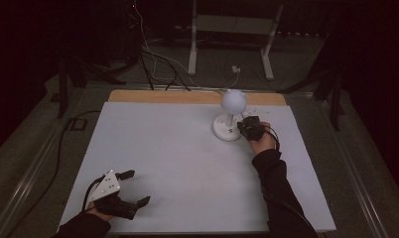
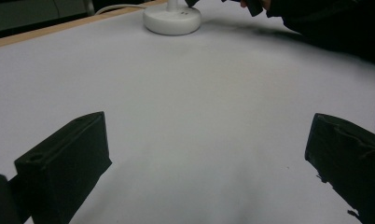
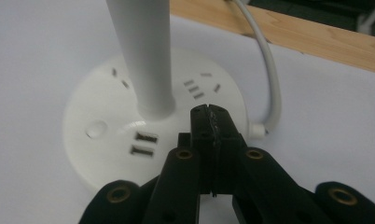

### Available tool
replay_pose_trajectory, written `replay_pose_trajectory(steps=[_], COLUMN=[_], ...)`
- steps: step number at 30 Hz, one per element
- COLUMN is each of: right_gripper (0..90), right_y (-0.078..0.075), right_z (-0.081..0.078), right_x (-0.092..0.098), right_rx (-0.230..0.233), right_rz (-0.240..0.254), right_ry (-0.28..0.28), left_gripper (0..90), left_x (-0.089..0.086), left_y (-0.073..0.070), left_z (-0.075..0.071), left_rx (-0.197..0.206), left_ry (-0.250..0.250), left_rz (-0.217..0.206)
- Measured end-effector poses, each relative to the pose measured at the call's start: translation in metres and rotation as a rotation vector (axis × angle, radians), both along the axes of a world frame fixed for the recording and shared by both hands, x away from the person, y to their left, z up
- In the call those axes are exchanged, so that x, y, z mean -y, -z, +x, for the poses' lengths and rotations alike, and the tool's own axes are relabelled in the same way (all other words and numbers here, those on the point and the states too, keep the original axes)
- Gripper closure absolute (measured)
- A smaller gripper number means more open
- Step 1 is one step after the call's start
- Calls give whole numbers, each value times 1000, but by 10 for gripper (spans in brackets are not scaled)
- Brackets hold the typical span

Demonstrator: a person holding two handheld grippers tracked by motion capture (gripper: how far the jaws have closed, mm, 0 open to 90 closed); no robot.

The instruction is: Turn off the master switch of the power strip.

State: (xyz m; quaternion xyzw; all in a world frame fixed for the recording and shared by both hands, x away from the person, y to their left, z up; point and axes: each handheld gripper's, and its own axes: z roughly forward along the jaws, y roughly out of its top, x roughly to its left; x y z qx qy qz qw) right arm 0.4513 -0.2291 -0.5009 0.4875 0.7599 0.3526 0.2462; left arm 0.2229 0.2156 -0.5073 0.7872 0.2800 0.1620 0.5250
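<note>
White lamp (image 1: 231, 116), pale grey table (image 1: 177, 158), black tongs (image 1: 136, 187), wooden edge (image 1: 163, 96)

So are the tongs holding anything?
No. The left tongs are open over bare table. The right tongs are shut with nothing between them, their tips over the lamp base.

White desk lamp (image 1: 229, 115) upright at table's far right: globe head, slim stem, round base with sockets and USB ports.
</note>
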Motion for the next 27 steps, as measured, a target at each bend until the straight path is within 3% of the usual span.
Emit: replay_pose_trajectory(steps=[5,11,14,15,17,18,19,27], right_gripper=[825,450,319,319,193,193,144,69], right_y=[-4,-8,-11,-11,-15,-15,-18,-25], right_z=[-1,-7,-12,-12,-16,-16,-19,-27], right_x=[0,2,3,3,4,4,6,10], right_rx=[10,36,59,59,60,60,46,13], right_rz=[12,37,76,76,113,113,145,174], right_ry=[-11,-68,-102,-102,-138,-138,-171,-230], left_gripper=[4,4,4,4,4,4,4,4], left_x=[0,0,0,0,0,0,0,0], left_y=[0,0,0,0,0,0,0,0], left_z=[0,0,0,0,0,0,0,0], left_rx=[0,0,0,0,0,0,1,1], left_ry=[-2,-2,0,0,0,0,0,1], left_rz=[-3,-1,2,2,2,2,3,1])
